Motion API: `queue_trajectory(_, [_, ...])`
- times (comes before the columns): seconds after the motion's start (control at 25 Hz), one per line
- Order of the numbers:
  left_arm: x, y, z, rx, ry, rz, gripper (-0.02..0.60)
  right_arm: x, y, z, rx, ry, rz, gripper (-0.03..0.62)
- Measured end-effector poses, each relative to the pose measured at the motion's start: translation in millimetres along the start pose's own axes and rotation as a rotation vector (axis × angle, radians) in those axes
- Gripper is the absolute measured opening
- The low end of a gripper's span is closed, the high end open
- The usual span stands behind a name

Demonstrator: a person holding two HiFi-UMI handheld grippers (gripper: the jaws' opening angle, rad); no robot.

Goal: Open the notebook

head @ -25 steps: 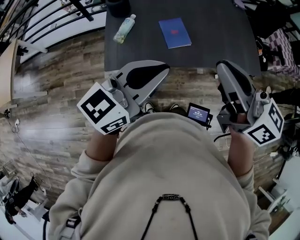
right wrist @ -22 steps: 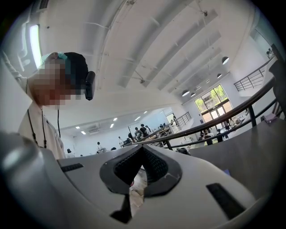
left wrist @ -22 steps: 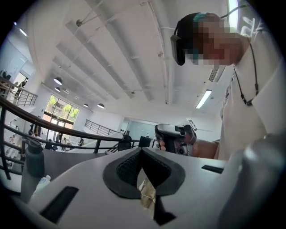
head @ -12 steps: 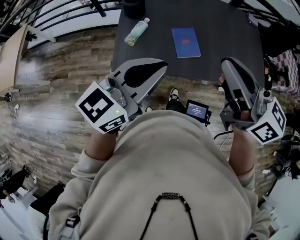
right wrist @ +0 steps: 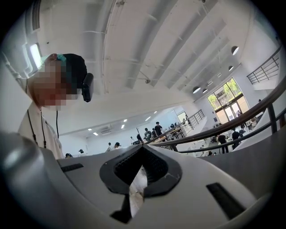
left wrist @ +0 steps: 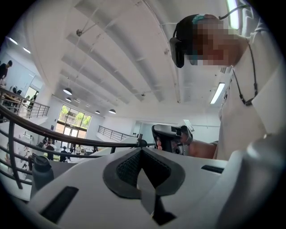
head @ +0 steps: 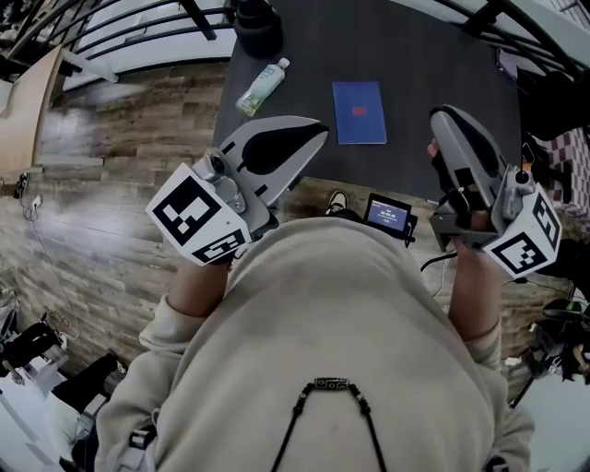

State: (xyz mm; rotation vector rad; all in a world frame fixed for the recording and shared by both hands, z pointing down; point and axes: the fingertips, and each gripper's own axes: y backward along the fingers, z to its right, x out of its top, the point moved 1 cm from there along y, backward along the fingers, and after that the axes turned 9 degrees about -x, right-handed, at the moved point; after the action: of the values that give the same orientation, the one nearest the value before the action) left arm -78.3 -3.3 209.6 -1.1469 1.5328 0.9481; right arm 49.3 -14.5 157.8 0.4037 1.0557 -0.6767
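Note:
A closed blue notebook (head: 359, 112) lies flat on the dark table (head: 433, 55), near its front edge. Both grippers are held level in front of the person's chest, short of the notebook. My left gripper (head: 316, 130) points toward the table's front left edge, its jaws together and empty; in the left gripper view (left wrist: 141, 150) the pads meet. My right gripper (head: 441, 117) reaches over the table's front edge, to the right of the notebook, jaws together with nothing in them (right wrist: 142, 147). Neither gripper touches the notebook.
A clear plastic bottle (head: 261, 87) lies on the table's left side, with a dark round object (head: 257, 26) behind it. A small screen device (head: 388, 214) hangs at the person's waist. The floor is wood planks (head: 120, 166), with a railing at the upper left.
The person has stepped toward the table: the notebook and table edge sit nearer in the head view. Both grippers came forward with the body and stayed shut.

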Motion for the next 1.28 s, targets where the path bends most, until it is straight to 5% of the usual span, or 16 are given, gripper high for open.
queue_trajectory(0.36, [11.6, -68.1, -28.6, 0.061, 0.005, -0.043, 0.002, 32.3, 12.0, 78.3, 0.028, -0.069, -0.016, 0.014])
queue_trajectory(1.0, [-23.6, -115.7, -17.3, 0.071, 0.084, -0.207, 0.002, -1.5, 37.0, 142.9, 0.033, -0.246, -0.036, 0.014])
queue_trajectory(1.28, [-37.8, -135.3, -27.2, -0.005, 0.128, -0.201, 0.002, -13.9, 48.0, 144.5, -0.032, -0.256, -0.035, 0.014])
